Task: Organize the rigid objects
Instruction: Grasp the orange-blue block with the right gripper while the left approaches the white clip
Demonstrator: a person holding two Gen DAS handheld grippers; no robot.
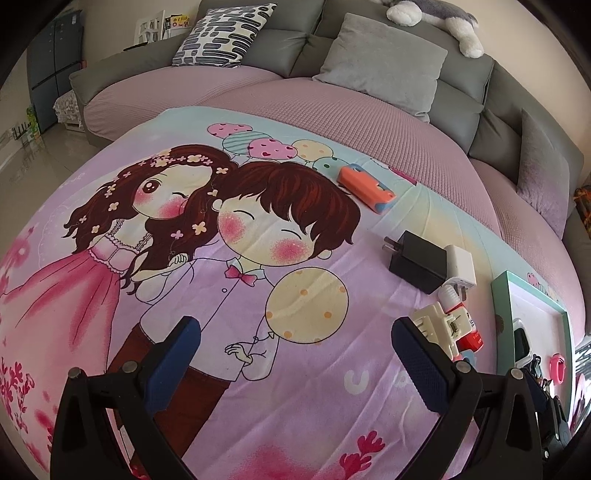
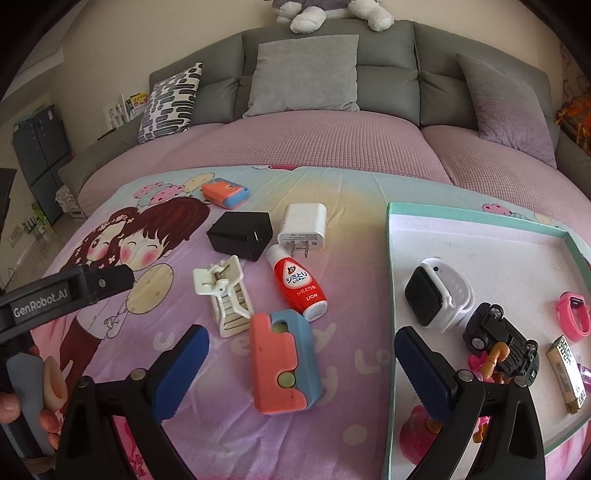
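On the cartoon bedsheet lie a black charger (image 2: pixel 241 233), a white charger (image 2: pixel 303 227), a red-and-white bottle (image 2: pixel 300 286), a white clip (image 2: pixel 226 295), a near orange-and-blue toy (image 2: pixel 282 363) and a far one (image 2: pixel 225 192). A teal-rimmed tray (image 2: pixel 389 280) holds a white smartwatch (image 2: pixel 439 295), a black toy car (image 2: pixel 498 338), a pink band (image 2: pixel 574 319) and other small items. My right gripper (image 2: pixel 301 365) is open above the near toy. My left gripper (image 1: pixel 295 354) is open over bare sheet, left of the clip (image 1: pixel 436 328), black charger (image 1: pixel 417 262) and far toy (image 1: pixel 365 186).
A grey sofa back with cushions (image 2: pixel 303 74) and a patterned pillow (image 2: pixel 170 103) stands behind the pink bedcover. A plush toy (image 2: pixel 332 11) lies on top. The floor and a dark cabinet (image 2: pixel 40 162) are at the left. The tray also shows in the left wrist view (image 1: pixel 502 325).
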